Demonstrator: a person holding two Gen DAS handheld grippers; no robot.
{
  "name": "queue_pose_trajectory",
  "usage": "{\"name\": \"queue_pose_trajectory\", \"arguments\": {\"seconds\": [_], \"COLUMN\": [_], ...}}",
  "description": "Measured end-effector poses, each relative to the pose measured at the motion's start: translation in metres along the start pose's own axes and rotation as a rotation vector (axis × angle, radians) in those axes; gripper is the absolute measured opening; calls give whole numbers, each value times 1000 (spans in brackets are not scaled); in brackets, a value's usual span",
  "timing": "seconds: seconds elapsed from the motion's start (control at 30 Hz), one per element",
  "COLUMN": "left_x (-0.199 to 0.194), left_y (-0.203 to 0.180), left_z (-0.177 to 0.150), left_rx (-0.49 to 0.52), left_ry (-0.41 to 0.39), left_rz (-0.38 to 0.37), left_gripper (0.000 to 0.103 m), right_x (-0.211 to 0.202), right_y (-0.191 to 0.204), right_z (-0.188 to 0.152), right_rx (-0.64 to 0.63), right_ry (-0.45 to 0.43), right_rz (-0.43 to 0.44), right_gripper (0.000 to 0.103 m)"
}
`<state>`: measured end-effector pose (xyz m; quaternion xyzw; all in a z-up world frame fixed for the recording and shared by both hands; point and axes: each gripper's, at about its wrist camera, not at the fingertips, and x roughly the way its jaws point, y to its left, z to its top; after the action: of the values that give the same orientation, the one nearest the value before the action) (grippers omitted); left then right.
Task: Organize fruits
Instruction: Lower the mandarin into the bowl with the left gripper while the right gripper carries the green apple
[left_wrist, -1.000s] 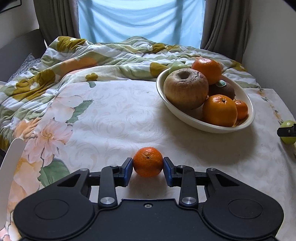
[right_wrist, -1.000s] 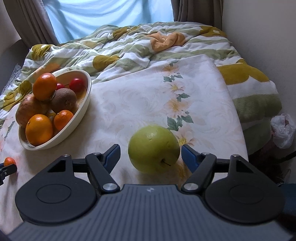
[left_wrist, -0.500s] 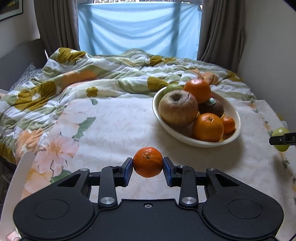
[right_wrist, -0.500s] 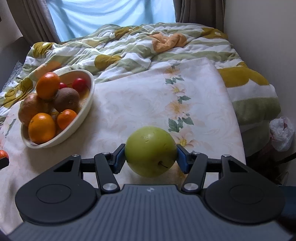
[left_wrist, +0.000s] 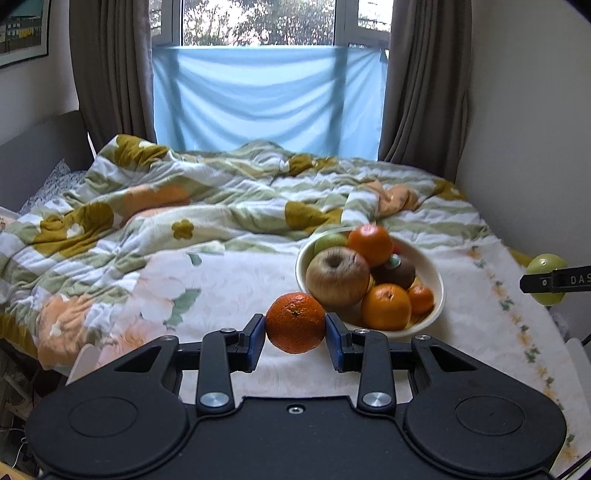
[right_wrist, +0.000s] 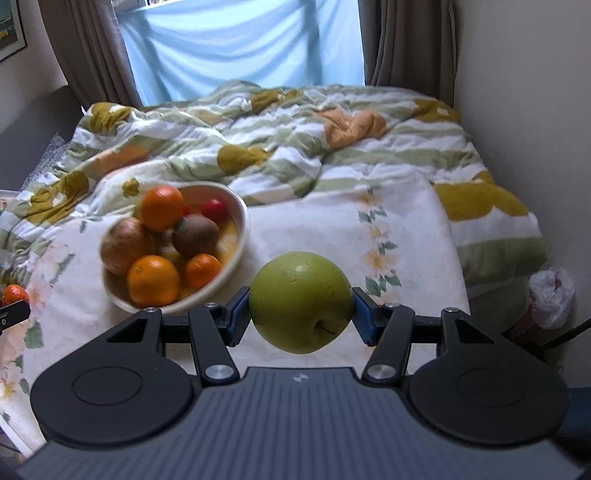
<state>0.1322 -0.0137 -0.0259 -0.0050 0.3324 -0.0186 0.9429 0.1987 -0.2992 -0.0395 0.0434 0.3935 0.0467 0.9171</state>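
A small orange tangerine (left_wrist: 295, 321) hangs above the flowered cloth, and my left gripper (left_wrist: 295, 339) is shut on it, blue pads pressing on both sides. My right gripper (right_wrist: 301, 320) is shut on a big green apple (right_wrist: 300, 295), also lifted off the cloth. The white bowl (left_wrist: 439, 295) lies just behind and right of the tangerine, holding oranges, a brown apple, a kiwi and smaller fruit. In the right wrist view the bowl (right_wrist: 242, 218) is to the left of the apple. Each view shows the other gripper's fruit at its edge: the apple (left_wrist: 546, 264) and the tangerine (right_wrist: 14, 293).
A crumpled flowered duvet (left_wrist: 221, 206) covers the bed behind the bowl. A wall (right_wrist: 535, 110) runs close along the right side. A white plastic bag (right_wrist: 552, 295) sits low beside the bed's right edge. Curtains and a window stand at the far end.
The right jaws closed onto the green apple, which had been lying between them. Both grippers then rose with their fruit, so the bowl and bed now look lower and farther.
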Motion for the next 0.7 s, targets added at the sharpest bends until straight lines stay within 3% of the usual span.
{"name": "queue_pose_trajectory", "arguments": {"seconds": [0.37, 0.7], "left_x": [-3, 44], "left_y": [-8, -37], "left_z": [30, 55], "left_rx": [47, 60], "left_ry": [-31, -5], "left_rz": [-46, -72], "left_gripper": [39, 39], "right_x": [-31, 2], "right_y": [43, 58], "right_z": [21, 49], "right_rx": [-58, -139], "right_ry": [-55, -36], "right_rz": [35, 106], "right_gripper": [72, 72]}}
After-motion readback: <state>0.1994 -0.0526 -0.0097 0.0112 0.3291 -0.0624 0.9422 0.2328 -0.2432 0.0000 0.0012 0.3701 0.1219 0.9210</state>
